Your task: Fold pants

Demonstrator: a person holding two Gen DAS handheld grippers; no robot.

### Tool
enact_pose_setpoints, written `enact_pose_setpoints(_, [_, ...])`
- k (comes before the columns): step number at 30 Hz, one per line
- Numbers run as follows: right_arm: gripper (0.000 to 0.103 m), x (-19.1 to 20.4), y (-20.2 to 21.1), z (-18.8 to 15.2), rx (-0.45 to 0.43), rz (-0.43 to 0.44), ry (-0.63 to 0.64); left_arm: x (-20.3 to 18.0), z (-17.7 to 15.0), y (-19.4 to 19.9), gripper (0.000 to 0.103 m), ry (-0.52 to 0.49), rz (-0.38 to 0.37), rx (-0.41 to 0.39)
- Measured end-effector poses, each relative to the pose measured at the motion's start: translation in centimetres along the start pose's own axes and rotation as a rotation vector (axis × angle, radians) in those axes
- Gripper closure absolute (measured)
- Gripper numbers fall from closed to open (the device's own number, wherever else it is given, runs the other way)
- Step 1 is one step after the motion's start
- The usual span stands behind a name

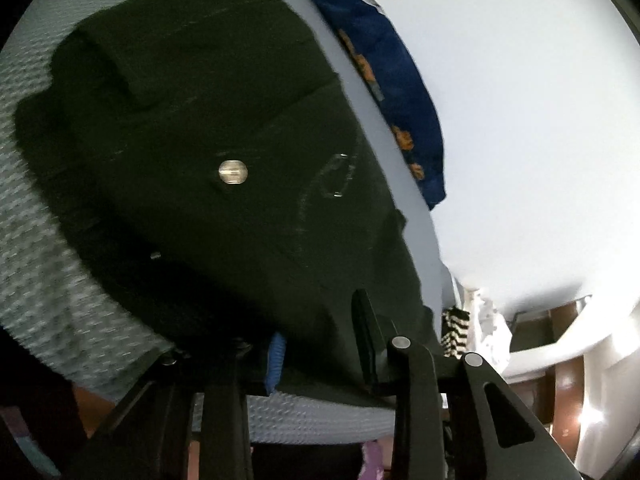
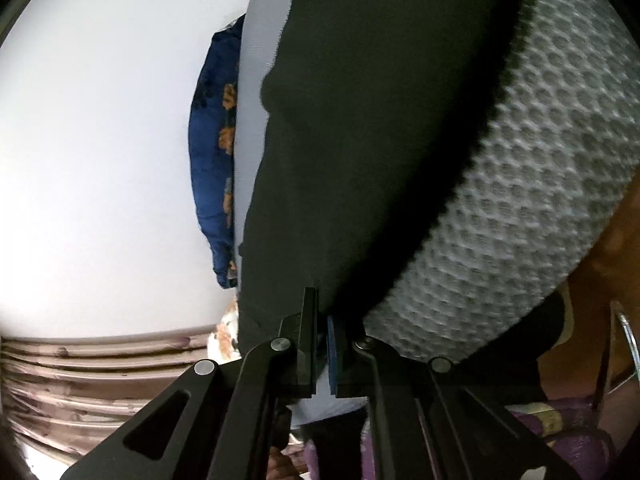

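The dark pants [image 1: 208, 152] lie spread over a pale grey bed cover [image 1: 44, 280] with a raised honeycomb weave, and in the left wrist view they fill most of the frame, waist end toward the camera, with a round metal button [image 1: 233, 171] showing near the middle and faint pale stitching curving around a pocket to its right. The left gripper [image 1: 320, 344] sits at the near edge of the cloth with its fingers set apart; a blue pad [image 1: 276, 364] on one finger and the black finger [image 1: 366, 340] opposite both lie against the fabric, which fills the gap between them, but whether the cloth is actually pinched I cannot tell. In the right wrist view the pants [image 2: 380, 140] run up the frame as a long dark band, with the honeycomb cover [image 2: 540, 200] to their right and a smooth pale strip of bedding to their left. The right gripper [image 2: 322, 344] has its fingers drawn nearly together, and the lower edge of the pants comes down into the narrow gap between the black finger and the blue pad, so it appears clamped on the cloth. Beyond the bed edge a blue cloth with orange flowers [image 2: 218, 152] hangs against a white wall [image 2: 100, 140]; the same blue cloth [image 1: 384, 80] shows in the left view.
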State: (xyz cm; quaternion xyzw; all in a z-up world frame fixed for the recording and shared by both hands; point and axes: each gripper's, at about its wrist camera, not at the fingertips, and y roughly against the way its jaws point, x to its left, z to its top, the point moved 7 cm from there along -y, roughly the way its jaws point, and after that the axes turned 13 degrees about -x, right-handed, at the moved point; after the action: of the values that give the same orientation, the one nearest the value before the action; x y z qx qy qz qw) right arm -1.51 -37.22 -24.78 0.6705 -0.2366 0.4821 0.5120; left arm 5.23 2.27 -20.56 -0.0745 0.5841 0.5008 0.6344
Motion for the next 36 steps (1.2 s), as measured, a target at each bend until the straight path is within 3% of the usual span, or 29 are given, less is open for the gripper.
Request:
enact_pose_setpoints(15, [0.098, 0.2, -0.5, 0.1, -0.007, -0.041, 0.084, 1.2, 0.8, 1.6, 0.078, -0.042, 0.036, -0.026])
enact_pose_setpoints(21, [0.099, -0.1, -0.6, 0.3, -0.003, -0.054, 0.105, 1.8, 1.2, 2.8, 0.078, -0.033, 0.006, -0.021])
enact_pose_setpoints(24, [0.095, -0.5, -0.7, 0.5, 0.006, -0.025, 0.039, 1.7, 1.6, 3.1, 0.078, -0.024, -0.021, -0.015])
enact_pose_setpoints(26, [0.082, -0.4, -0.5, 0.2, 0.008, -0.008, 0.006, 1.7, 2.1, 3.3, 0.074, -0.015, -0.029, -0.018])
enact_pose_setpoints(28, [0.072, 0.5, -0.2, -0.8, 0.014, -0.024, 0.053, 2.0, 2.7, 3.8, 0.063, 0.012, -0.035, -0.022])
enact_pose_setpoints(31, [0.066, 2.1, -0.2, -3.3, 0.055, -0.028, 0.101, 2.5, 3.6, 4.6, 0.054, 0.025, -0.027, -0.045])
enact_pose_setpoints(36, [0.066, 7.1, -4.0, -10.7, 0.309, 0.105, 0.237, 3.4, 5.7, 5.1, 0.051, 0.033, -0.008, -0.078])
